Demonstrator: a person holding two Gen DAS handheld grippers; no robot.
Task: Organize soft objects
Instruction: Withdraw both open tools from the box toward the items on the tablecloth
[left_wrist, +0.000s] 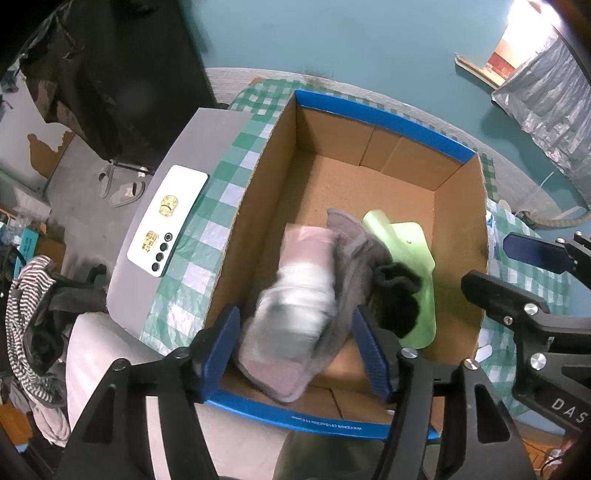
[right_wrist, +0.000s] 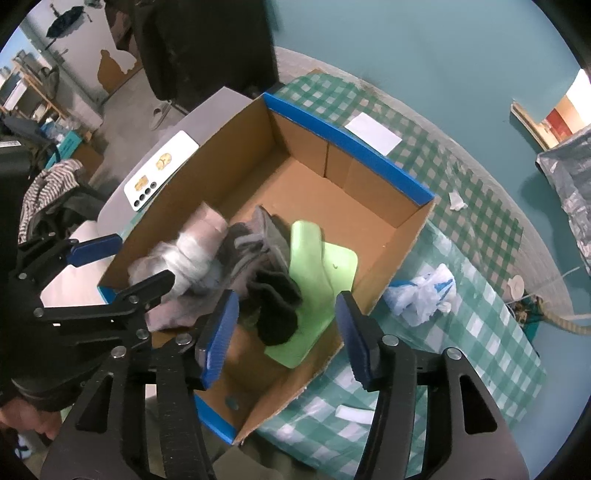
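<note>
A cardboard box with a blue rim stands on the checked tablecloth. Inside lie a light green soft piece, a grey cloth and a black sock. A pink and white bundle is blurred at the box's near left. My left gripper is open above that bundle, and its pads do not press on it. Over the black sock and the green piece, my right gripper is open and holds nothing.
A white phone lies on a grey board left of the box. A crumpled plastic bag and a white paper lie on the cloth right of and behind the box. Striped clothing hangs at far left.
</note>
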